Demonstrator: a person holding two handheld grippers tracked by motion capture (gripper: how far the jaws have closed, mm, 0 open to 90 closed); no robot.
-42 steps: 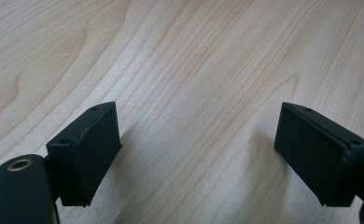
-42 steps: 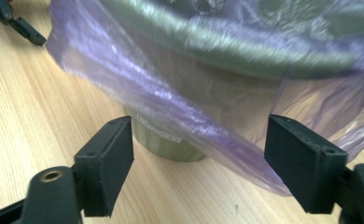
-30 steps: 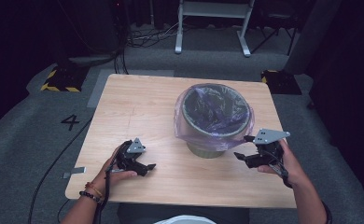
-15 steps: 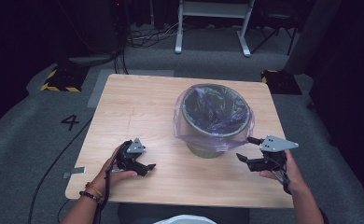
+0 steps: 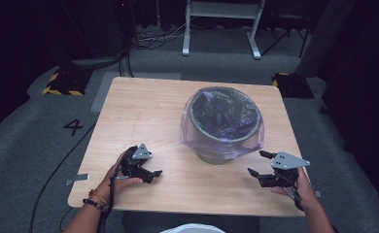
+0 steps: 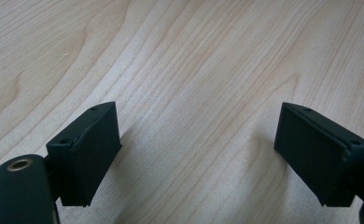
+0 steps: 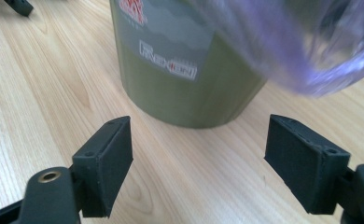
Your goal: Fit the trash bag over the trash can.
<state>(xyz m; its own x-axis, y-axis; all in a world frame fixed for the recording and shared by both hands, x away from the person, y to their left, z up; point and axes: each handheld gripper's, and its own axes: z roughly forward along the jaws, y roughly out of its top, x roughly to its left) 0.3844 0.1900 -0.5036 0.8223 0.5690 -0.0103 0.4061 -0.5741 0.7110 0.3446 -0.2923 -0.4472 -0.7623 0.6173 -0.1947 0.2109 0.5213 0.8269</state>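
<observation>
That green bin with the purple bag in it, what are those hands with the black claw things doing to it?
A person sits at the light wooden table with a black two-jaw gripper in each hand. The round olive-green bin, lined with a see-through purple plastic bag folded over its rim, stands in the middle. The right gripper is open beside the bin's base, touching nothing. The left gripper is open too, resting low over bare wood, apart from the bin. Nothing is being held right now.

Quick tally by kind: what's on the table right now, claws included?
Olive bin: 1
Purple bag liner: 1
Claws: 2, left claw and right claw, both open and empty
Total: 4
</observation>
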